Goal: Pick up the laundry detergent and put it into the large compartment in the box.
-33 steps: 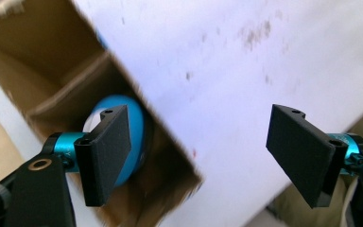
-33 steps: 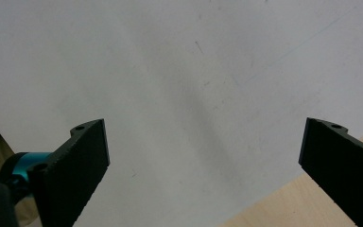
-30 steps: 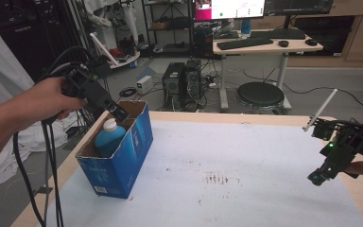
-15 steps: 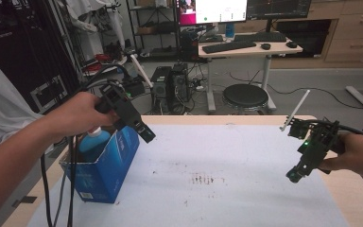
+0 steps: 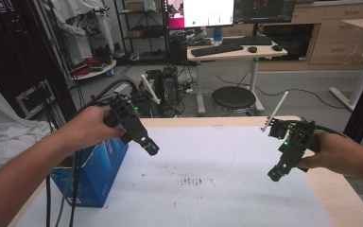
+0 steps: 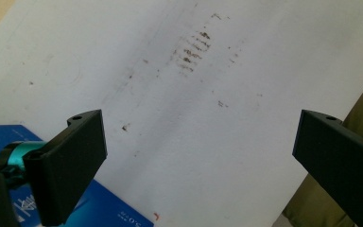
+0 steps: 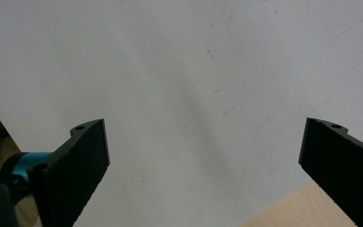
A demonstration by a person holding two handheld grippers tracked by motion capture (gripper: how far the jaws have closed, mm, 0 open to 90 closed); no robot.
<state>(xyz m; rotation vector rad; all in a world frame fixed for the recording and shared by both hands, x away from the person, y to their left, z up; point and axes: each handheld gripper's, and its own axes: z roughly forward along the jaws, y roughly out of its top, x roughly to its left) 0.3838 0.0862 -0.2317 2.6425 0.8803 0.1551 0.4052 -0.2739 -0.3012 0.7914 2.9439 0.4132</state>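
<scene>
You are holding the left gripper (image 5: 152,149) at left of centre in the high view, above the white sheet (image 5: 217,156) and just to the right of the blue box (image 5: 97,172). In the left gripper view its jaws are standing wide apart and have just been opening, with nothing between them but the stained sheet; a corner of the box is showing at lower left behind the left jaw. You are holding the right gripper (image 5: 274,175) at the right of the high view, tip down over the sheet, near the sheet's right edge. In the right gripper view its jaws are also spread wide, released, gripping nothing, with bare sheet between them.

Your left forearm is covering the box's near top edge in the high view, so what is inside it is not showing. The lower right corner of the right gripper view is catching a strip of the wooden table (image 7: 307,208) beyond the sheet's edge. Between the two grippers the sheet is lying open, marked by a patch of brown smudges (image 5: 196,180) in the lower middle.
</scene>
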